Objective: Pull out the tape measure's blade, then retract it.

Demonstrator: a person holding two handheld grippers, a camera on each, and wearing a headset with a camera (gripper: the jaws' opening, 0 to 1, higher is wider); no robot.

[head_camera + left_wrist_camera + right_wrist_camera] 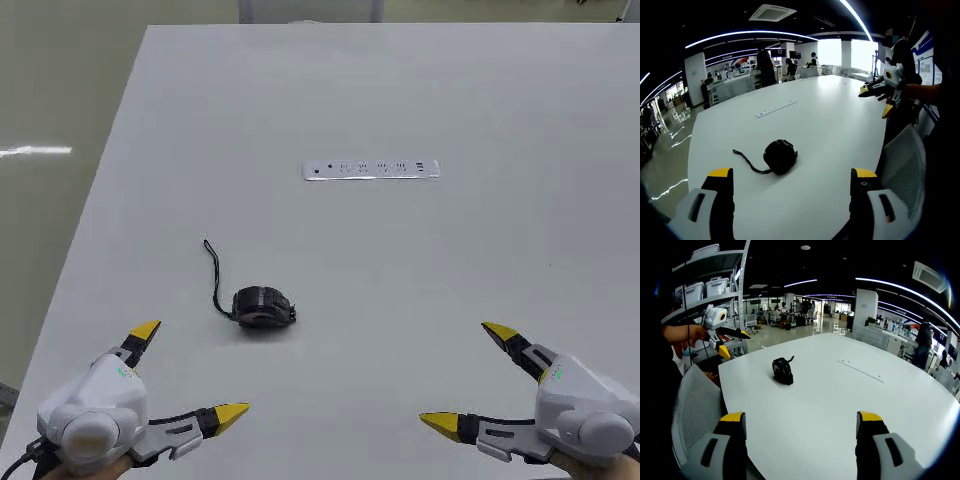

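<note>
A black tape measure [262, 307] with a thin black wrist strap [213, 270] lies on the white table [400, 260], its blade fully inside. It also sits in the left gripper view as the tape measure [780, 156] and in the right gripper view as the tape measure [783, 371]. My left gripper [188, 370] hovers at the near left edge, open and empty, a short way in front of the tape measure. My right gripper [470, 375] hangs open at the near right, farther from it. Each one appears in the other's camera: right gripper [876, 97], left gripper [734, 341].
A white power strip [371, 170] lies flat beyond the tape measure, toward the table's middle. A mesh chair back [905, 170] stands by the near edge. Shelving with bins [710, 285] and an office floor with people lie beyond the table.
</note>
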